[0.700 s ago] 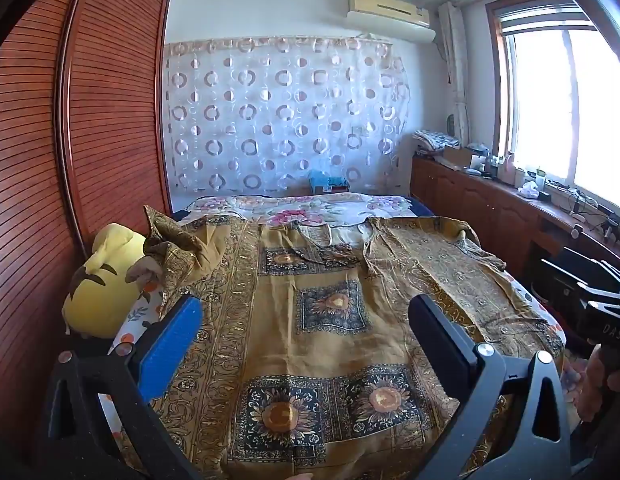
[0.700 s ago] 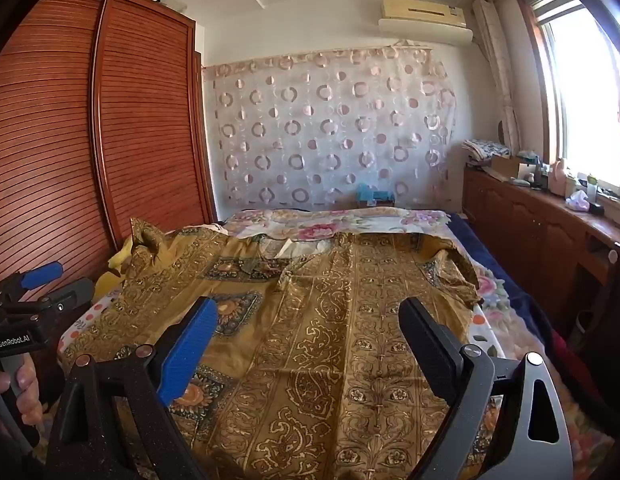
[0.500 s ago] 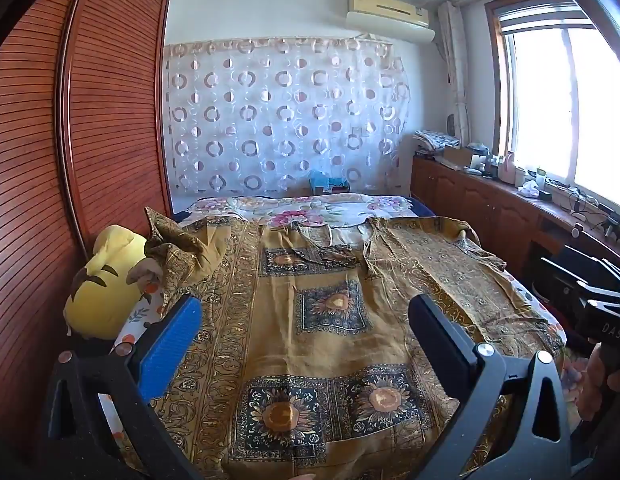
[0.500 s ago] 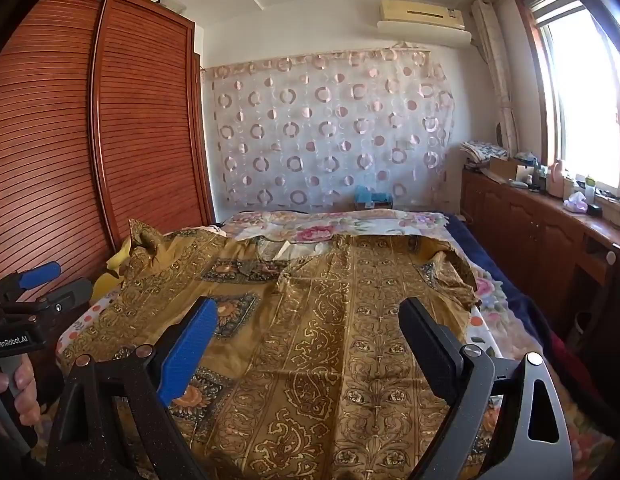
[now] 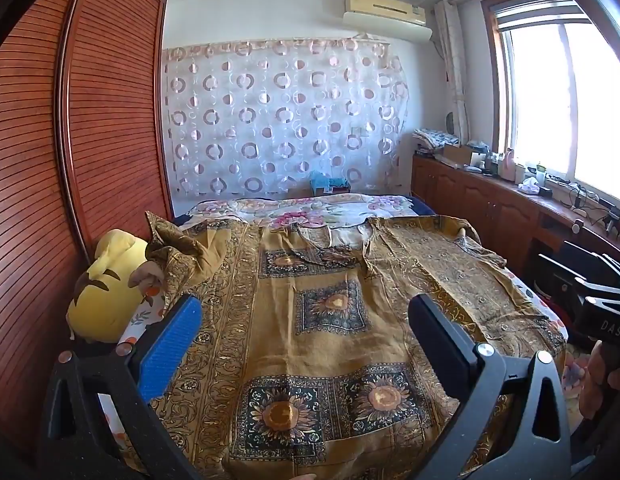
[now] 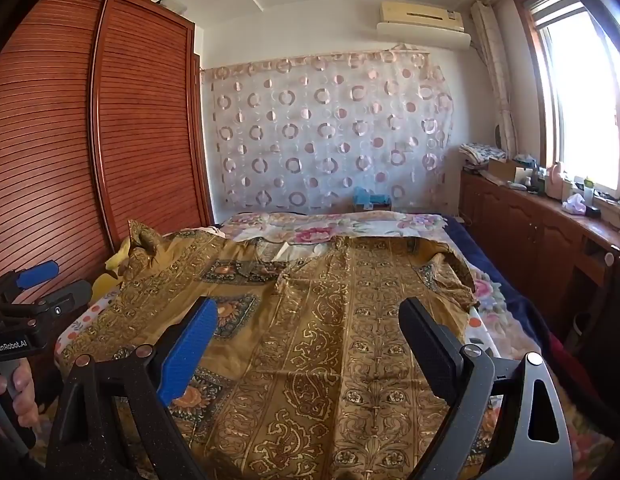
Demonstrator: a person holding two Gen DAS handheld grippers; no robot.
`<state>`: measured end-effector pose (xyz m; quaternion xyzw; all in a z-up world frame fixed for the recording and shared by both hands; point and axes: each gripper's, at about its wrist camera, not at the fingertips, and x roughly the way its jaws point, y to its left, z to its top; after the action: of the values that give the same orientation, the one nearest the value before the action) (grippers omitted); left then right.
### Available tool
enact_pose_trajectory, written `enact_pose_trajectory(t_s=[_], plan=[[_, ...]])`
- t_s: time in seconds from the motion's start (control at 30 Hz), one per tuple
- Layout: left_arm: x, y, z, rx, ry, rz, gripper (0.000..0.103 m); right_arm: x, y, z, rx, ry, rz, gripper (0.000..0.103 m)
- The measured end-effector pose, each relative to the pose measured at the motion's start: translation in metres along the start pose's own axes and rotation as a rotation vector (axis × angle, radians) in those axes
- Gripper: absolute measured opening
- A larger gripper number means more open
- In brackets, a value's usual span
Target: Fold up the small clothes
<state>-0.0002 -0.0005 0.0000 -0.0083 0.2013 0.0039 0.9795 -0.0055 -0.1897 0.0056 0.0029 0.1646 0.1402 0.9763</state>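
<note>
While both hover above the bed, neither tool is gripping anything. Left tool [image 5: 301,316]: jaws spread wide apart, blue pad on one side, black pad on the other, nothing between them, no contact with cloth. Right tool [image 6: 305,320]: same story, jaws wide apart, empty, clear of the fabric. Both point slightly downward over the near half of the garment. In the right wrist view the left tool shows at the left edge, held by a hand [image 6: 17,394] on its handle; in the left wrist view the right tool sits at the right edge, with a hand only partly visible below it. Task item: a mustard-gold patterned garment [image 5: 330,320], spread flat across the bed [image 6: 506,312], neckline toward the far end, sunflower squares down the middle, scrollwork bands along the sides. Its sleeve on the wardrobe side is bunched up against a yellow plush toy [image 5: 105,292]; the other sleeve lies out toward the window side, a bit rumpled. Floral bedding [image 5: 322,210] shows beyond the neckline. Slatted wooden wardrobe [image 5: 89,140] runs along one side of the bed, circle-print curtain [image 6: 330,136] on the far wall, low cabinets with clutter under the window [image 6: 582,100].
</note>
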Motion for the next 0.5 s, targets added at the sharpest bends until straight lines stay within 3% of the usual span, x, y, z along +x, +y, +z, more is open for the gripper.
enact_pose_trajectory(t_s=[0.5], plan=[[-0.0003,-0.0009,-0.0002,0.008,-0.002,0.002,0.103,-0.0015,0.0004,0.0005,-0.003,-0.007,-0.006,0.093]])
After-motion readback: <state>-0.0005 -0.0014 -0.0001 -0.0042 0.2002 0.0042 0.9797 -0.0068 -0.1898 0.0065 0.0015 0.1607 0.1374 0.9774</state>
